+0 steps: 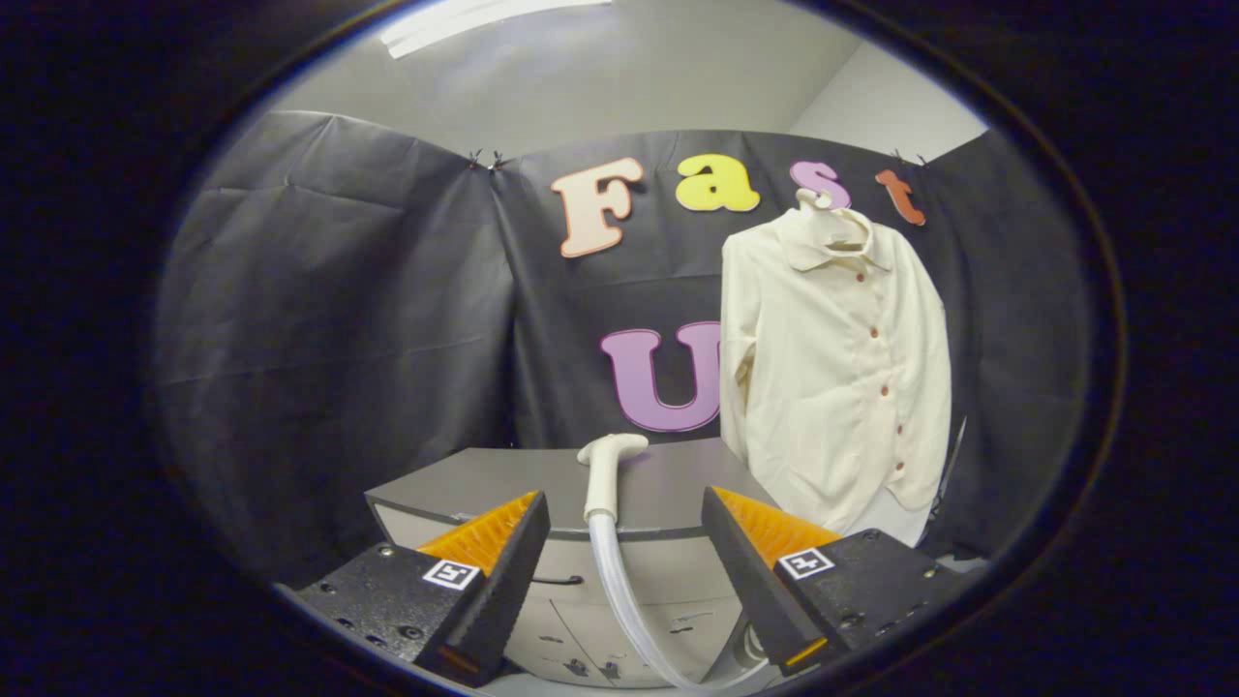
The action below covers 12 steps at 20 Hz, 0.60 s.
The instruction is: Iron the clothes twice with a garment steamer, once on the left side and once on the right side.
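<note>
Gripper view: the gripper (626, 542) was held with its two fingers (503, 557) spread wide apart, gripping nothing, both tips apart from everything ahead. Just beyond them and centred in the gap lay the garment steamer head (608, 469), a white handle with a flattened nozzle end, resting on the top of a grey cabinet (503, 484); nozzle end pointed away toward the booth wall, handle end reached the cabinet's near edge. A translucent white hose (624, 600) ran from the handle's near end down over the cabinet front, passed between the fingers and curved off toward the right finger's base. Steamer not touched by either finger. Cabinet front showed a dark handle (557, 581) and drawer or door panels below, detail too small to tell. Cream button-up shirt (842, 378) hung on a white hanger (823, 208) against the black cloth wall (339, 319), beyond and to the right of the right finger, just beside the cabinet's right end; collar up, dark red buttons down the front, sleeves hanging at both sides, hem reaching about cabinet-top level. Shirt well apart from the steamer head. Ceiling light strip (465, 19) was lit above the wall.
</note>
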Each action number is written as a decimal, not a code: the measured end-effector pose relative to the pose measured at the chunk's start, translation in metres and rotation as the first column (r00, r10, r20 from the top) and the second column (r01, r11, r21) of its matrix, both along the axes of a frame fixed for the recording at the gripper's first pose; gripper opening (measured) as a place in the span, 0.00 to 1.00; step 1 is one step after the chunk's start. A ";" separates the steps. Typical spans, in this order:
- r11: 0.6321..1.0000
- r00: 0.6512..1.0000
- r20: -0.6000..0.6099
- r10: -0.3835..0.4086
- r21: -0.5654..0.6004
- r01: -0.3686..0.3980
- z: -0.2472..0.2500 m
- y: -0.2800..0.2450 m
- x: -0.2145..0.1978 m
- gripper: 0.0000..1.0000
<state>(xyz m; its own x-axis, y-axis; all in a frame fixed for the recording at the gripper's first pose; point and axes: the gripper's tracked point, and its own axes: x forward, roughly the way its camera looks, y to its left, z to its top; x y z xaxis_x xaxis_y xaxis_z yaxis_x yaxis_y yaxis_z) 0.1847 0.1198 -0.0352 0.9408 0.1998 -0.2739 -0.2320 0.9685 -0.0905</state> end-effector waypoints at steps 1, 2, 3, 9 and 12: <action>1.000 1.000 -0.015 0.020 -0.023 -0.020 -0.003 0.008 0.012 0.96; 0.998 0.999 -0.028 0.035 -0.051 -0.037 -0.006 0.016 0.026 0.96; 0.996 0.999 -0.029 0.039 -0.083 -0.042 -0.007 0.021 0.039 0.96; 0.982 0.964 -0.250 0.088 -0.141 -0.126 -0.061 0.056 0.101 0.97; 0.982 0.955 -0.293 0.051 -0.157 -0.101 -0.071 0.059 0.137 0.96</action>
<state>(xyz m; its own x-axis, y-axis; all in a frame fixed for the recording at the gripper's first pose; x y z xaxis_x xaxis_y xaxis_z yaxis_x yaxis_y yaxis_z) 0.3218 0.1786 -0.1062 0.8014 0.1955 -0.5652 -0.3447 0.9233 -0.1693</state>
